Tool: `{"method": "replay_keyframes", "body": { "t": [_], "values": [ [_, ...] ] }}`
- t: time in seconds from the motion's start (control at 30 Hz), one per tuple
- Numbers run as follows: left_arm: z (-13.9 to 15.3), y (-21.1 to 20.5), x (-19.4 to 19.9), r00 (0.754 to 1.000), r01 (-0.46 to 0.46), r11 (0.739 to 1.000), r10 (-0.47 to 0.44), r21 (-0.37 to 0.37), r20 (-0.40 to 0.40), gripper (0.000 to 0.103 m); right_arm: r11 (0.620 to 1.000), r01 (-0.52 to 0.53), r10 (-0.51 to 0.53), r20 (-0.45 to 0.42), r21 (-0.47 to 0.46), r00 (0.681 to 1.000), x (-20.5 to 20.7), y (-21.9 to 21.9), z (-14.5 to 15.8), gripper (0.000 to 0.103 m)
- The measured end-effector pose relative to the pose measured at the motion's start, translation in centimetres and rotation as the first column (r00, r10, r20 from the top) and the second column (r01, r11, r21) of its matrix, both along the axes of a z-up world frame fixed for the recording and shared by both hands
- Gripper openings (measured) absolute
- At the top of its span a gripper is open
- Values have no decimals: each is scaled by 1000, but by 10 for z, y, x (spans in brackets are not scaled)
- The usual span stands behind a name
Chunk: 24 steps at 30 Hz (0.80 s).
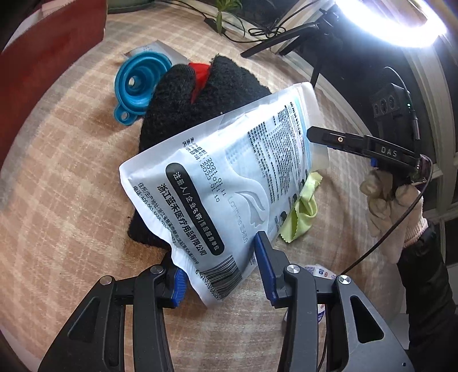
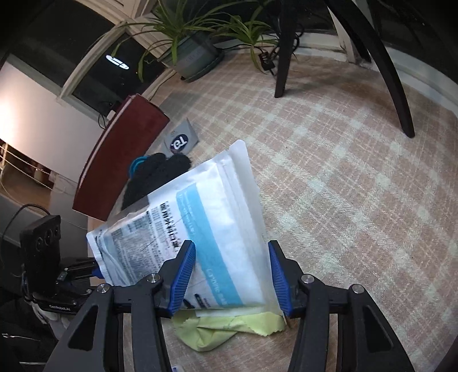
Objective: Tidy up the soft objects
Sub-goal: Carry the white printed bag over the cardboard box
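A white mask pack (image 1: 229,177) with blue and black print hangs tilted above the checked tablecloth (image 1: 71,171), held at both ends. My left gripper (image 1: 221,274) is shut on its barcode end, blue pads pressing on both edges. My right gripper (image 1: 312,134), in a gloved hand (image 1: 392,200), holds the far end. In the right wrist view the pack (image 2: 217,217) sits between the right gripper's (image 2: 232,277) pads. Beneath the pack lie a black knit glove (image 1: 206,94) with a red patch and a yellow-green cloth (image 1: 303,209) (image 2: 217,329).
A blue collapsible funnel (image 1: 137,83) lies beside the glove. A dark red box (image 2: 120,160) stands at the table's left edge, with a grey card (image 2: 180,140) near it. Black tripod legs (image 2: 286,57), a potted plant (image 2: 194,54) and a ring light (image 1: 400,25) line the far side.
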State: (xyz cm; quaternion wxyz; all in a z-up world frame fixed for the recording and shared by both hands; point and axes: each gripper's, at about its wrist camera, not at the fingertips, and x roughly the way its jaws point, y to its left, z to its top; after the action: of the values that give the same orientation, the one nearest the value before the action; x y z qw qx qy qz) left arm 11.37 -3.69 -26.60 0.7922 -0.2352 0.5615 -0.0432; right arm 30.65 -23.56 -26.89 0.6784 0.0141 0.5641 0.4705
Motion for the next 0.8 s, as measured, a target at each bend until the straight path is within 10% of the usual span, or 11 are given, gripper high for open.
{"method": "replay_keyframes", "body": {
  "t": [0.8],
  "values": [
    [77, 59, -44, 987, -11, 1000, 15, -29, 160, 40, 998, 52, -56, 163, 32, 985, -48, 41, 124, 48]
  ]
}}
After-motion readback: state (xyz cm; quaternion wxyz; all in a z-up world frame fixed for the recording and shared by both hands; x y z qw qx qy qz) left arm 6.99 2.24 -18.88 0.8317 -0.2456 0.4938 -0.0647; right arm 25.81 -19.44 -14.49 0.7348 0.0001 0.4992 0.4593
